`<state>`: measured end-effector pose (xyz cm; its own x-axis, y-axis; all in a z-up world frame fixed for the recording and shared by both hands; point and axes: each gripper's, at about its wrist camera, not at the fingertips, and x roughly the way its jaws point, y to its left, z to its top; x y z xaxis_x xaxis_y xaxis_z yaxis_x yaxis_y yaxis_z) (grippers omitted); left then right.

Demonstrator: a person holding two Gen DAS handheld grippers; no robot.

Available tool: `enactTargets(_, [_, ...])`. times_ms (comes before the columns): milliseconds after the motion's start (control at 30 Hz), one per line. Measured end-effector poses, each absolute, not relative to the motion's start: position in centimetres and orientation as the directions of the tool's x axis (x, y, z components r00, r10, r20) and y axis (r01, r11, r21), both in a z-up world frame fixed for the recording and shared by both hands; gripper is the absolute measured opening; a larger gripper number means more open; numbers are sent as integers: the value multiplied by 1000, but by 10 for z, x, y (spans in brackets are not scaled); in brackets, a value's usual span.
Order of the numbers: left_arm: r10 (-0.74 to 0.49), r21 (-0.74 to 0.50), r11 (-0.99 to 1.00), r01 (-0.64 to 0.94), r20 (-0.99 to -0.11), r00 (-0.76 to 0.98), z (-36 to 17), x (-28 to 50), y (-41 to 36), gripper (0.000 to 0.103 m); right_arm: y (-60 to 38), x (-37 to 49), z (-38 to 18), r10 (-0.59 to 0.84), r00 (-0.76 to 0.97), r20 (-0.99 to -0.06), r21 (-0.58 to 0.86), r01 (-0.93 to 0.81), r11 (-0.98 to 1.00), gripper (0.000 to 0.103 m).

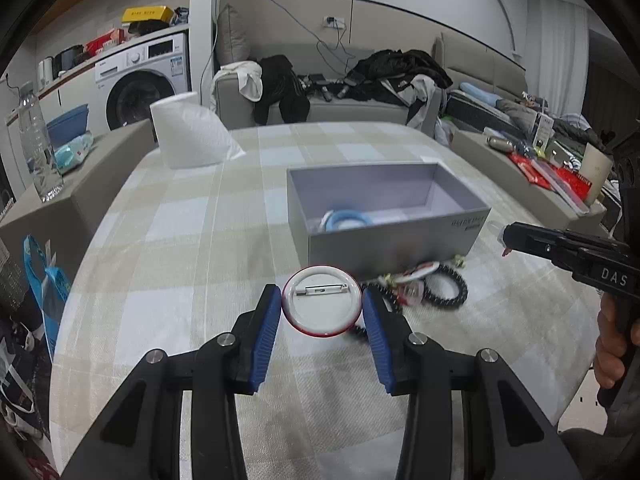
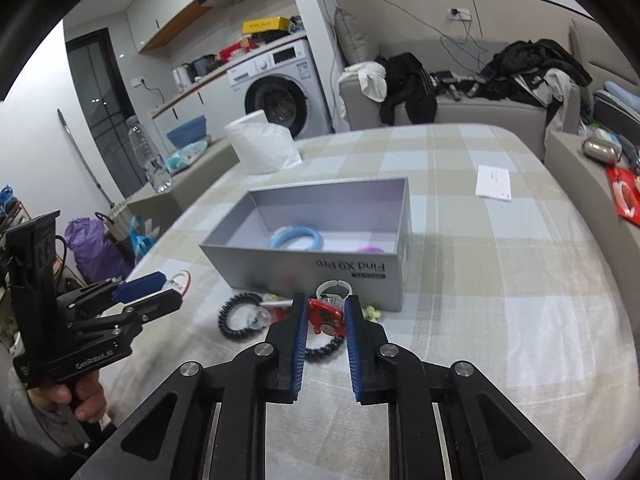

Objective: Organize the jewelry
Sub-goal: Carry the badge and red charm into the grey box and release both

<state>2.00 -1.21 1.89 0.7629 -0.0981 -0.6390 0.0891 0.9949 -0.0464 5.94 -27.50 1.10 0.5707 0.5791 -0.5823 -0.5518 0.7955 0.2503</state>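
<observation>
Two blue fingers point(image 1: 269, 320) pinch the pin badge point(image 1: 322, 301), clasp crosswise; right gripper point(image 2: 325, 316) spread.

One grey box point(image 2: 320, 268), two black bead bracelets point(image 2: 234, 316), one pin badge point(image 1: 322, 306)

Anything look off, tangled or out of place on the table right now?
Nothing looks damaged. The leftover pieces lie in a jumbled heap against the box's front wall: black bead bracelets, a red charm and a clear ring overlap. The left gripper holds a round pin badge back side up.
</observation>
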Motion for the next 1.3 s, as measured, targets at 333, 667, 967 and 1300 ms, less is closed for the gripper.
enactTargets(333, [-107, -52, 994, 95, -572, 813, 42, 27, -19, 37, -279, 56, 39, 610, 606, -510, 254, -571, 780, 17])
enactTargets(667, [-110, -62, 994, 91, -536, 837, 53, 43, -19, 37, -275, 67, 51, 615, 626, -480, 234, -584, 777, 17])
enactTargets(967, [-118, -68, 993, 96, -542, 832, 51, 58, -21, 37, -274, 82, 50, 611, 630, -480, 242, -574, 782, 17])
enactTargets(1300, [-119, -77, 993, 92, -558, 821, 46, 74, -25, 37, -271, 98, 42, 610, 618, -496, 255, -568, 783, 17])
